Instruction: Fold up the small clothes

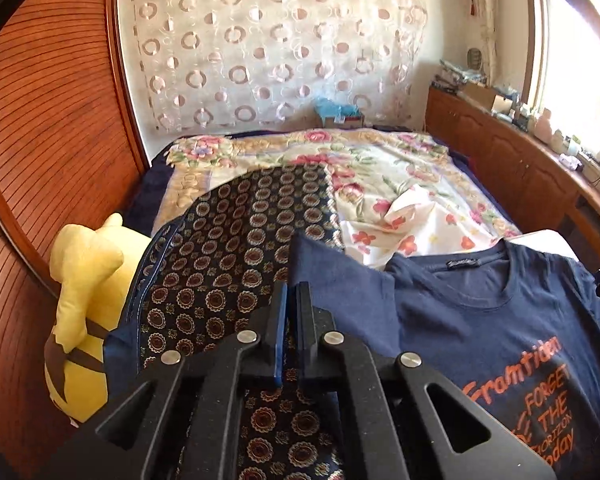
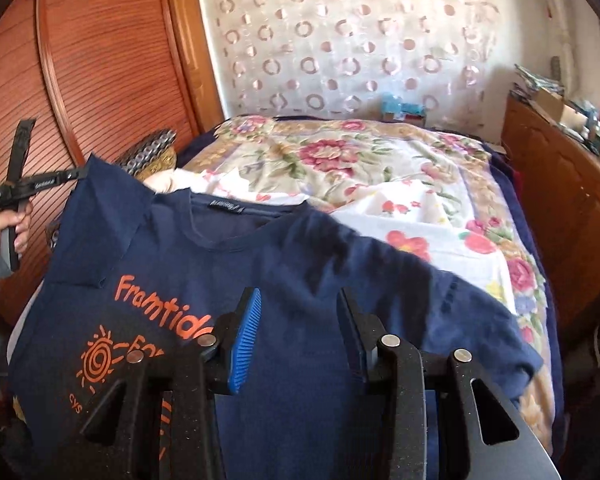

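Observation:
A navy T-shirt (image 2: 320, 280) with orange print lies face up on the bed; it also shows in the left wrist view (image 1: 500, 328). My left gripper (image 1: 291, 292) is shut on the shirt's left sleeve (image 1: 332, 280) and holds it lifted and folded inward over the chest. In the right wrist view that sleeve (image 2: 96, 220) stands raised, with the left gripper behind it (image 2: 40, 180). My right gripper (image 2: 298, 304) is open and empty, hovering just above the shirt's right side, near the right sleeve (image 2: 480, 312).
A floral bedspread (image 1: 380, 168) covers the bed. A dark patterned cushion (image 1: 236, 240) and a yellow plush toy (image 1: 84, 300) lie at the left. A slatted wooden wardrobe (image 1: 40, 140) stands left, and a wooden cabinet (image 1: 520, 160) with clutter stands right.

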Available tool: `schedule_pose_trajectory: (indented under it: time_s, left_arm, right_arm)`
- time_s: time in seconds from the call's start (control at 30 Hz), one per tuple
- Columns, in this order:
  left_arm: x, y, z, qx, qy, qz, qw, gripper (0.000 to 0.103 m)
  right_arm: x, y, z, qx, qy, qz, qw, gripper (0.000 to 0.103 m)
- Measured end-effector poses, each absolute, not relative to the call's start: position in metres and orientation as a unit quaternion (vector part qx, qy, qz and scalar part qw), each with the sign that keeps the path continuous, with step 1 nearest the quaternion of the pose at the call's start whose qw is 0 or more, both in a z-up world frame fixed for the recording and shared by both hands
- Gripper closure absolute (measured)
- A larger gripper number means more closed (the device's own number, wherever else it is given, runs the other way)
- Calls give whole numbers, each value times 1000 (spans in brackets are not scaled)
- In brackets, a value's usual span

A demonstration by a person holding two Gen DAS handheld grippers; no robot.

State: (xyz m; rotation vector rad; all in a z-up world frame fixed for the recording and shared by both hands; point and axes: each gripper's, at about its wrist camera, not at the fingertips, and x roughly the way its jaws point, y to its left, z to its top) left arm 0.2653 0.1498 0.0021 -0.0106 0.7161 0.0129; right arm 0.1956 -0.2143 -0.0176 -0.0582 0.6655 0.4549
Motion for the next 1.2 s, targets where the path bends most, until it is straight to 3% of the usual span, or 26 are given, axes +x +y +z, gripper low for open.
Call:
schedule_pose_trajectory:
  time_s: [0.3,0.33,0.4,0.67,1.2]
  left_arm:
    - [230,117,35,3,288,-51,956,55]
    - [227,113,36,2,286,-57,957,41]
    - [220,103,39,1,273,-72,959,25]
    - [208,58,14,2,294,-124,948,24]
    - [230,9,-75,21,408,-142,902,24]
  right_arm:
    - [159,-247,9,-18,291,160,943,60]
    - [155,-248,12,-18,288,152,945,60]
    - [143,-252,16,-17,282,137,949,60]
    - [101,-264,24,-16,279,85,956,59]
    - [65,-270,-50,39,373,20,927,60]
